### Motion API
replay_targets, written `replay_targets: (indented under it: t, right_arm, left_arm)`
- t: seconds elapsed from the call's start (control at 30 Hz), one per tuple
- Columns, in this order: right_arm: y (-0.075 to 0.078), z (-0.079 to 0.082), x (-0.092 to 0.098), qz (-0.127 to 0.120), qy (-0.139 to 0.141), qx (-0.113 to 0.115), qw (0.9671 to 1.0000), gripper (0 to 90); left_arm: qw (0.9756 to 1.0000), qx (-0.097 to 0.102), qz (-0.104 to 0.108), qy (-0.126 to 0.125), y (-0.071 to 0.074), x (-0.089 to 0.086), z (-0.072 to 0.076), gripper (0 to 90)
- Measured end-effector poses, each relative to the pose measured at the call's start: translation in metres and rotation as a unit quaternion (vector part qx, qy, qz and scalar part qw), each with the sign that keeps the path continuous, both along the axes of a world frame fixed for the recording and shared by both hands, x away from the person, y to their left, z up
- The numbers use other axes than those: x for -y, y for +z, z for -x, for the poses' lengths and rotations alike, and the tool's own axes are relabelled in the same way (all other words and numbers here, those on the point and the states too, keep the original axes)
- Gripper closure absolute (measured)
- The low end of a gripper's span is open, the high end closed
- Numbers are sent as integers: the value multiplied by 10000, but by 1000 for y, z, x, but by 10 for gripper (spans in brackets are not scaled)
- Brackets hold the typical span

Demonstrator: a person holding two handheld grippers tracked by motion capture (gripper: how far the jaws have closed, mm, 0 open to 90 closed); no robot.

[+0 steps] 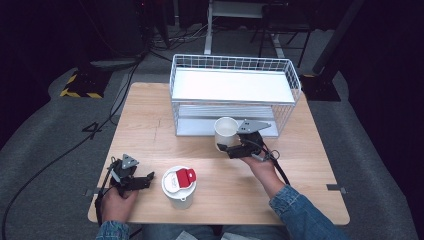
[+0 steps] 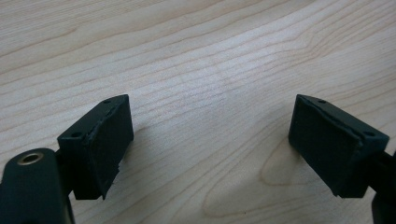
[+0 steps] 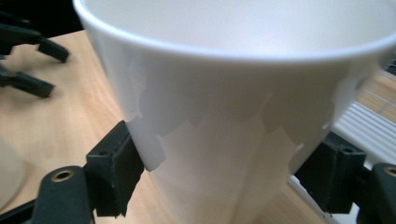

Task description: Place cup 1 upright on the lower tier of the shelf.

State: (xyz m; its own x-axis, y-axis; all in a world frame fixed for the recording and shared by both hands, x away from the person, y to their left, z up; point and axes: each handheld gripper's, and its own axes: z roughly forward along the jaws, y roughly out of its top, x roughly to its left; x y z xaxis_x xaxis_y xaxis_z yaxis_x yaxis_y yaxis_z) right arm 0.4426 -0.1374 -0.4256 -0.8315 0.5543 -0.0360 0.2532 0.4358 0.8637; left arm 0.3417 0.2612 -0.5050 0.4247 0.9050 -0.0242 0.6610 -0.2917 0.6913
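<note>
while clamped between the jaws of the right gripper (image 1: 226, 147), white paper cup (image 1: 226, 131), plain and unlettered, sits upright before wire basket (image 1: 235, 95). left gripper (image 1: 148, 178): jaws apart over bare table (image 1: 300, 195), nothing between. lidded cup (image 1: 179, 186), red tab, no legible print.
</note>
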Motion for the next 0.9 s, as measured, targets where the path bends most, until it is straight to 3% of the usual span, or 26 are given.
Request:
replay_targets:
  t: [0.47, 0.7, 0.9]
  right_arm:
    - [-11, -37, 13, -25, -571, -108, 9983, 231]
    - [-20, -49, 11, 98, -759, -29, 9971, 231]
    - [-28, -62, 9, 80, -1077, -51, 9941, 232]
  left_arm:
    - [10000, -1, -1, -1, 0, 0, 0, 145]
    - [10000, -1, -2, -3, 0, 0, 0, 145]
    - [10000, -1, -1, -1, 0, 0, 0, 145]
